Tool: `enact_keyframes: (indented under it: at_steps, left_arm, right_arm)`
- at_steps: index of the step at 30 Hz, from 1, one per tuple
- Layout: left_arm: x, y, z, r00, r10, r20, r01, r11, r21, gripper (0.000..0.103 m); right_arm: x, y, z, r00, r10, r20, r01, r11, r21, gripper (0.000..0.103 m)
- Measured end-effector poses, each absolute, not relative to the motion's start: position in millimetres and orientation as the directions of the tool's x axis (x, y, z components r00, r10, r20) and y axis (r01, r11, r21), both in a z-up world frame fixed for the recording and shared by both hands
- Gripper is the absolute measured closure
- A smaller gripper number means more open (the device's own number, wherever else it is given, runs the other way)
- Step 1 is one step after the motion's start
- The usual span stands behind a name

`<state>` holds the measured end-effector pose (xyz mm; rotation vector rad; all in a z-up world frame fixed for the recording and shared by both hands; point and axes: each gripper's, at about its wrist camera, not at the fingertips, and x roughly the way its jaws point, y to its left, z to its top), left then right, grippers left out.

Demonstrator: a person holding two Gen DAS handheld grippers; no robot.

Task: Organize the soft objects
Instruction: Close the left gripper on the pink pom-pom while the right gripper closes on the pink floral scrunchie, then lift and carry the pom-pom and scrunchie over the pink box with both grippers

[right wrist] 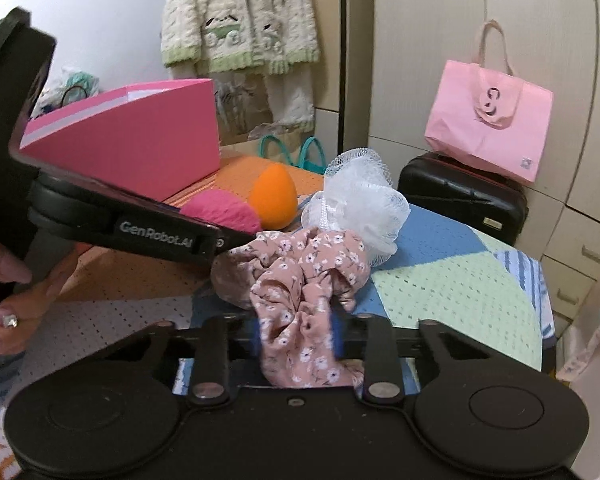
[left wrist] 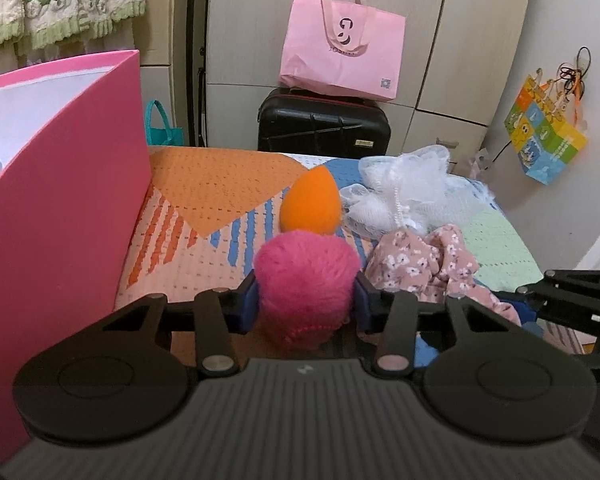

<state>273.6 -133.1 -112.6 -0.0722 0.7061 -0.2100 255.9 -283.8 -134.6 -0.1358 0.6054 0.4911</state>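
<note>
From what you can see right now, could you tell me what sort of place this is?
Most likely a bedroom at home: a wardrobe lines the wall, a knitted cardigan hangs up, and a black suitcase stands behind the cloth-covered surface where the soft things lie.

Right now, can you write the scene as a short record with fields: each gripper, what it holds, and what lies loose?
left gripper: shut on the pink pompom
right gripper: shut on the flowered scrunchie
loose items: orange sponge and white bath puff, both lying on the patterned mat
container: pink box, open at the top, standing to the left of the items
background: black suitcase with a pink bag on top
</note>
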Motion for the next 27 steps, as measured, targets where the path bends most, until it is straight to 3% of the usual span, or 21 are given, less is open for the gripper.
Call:
enact_keyframes:
  at_steps: [27]
  left_arm:
    - [190,-117,-87,0.725,-0.369,-0.582,0.316,0.928,-0.196,0.058]
  right_arm:
    - [171,-288,-119,0.768,0.332,-0.547,-0.343,0.935,0.087,0.077]
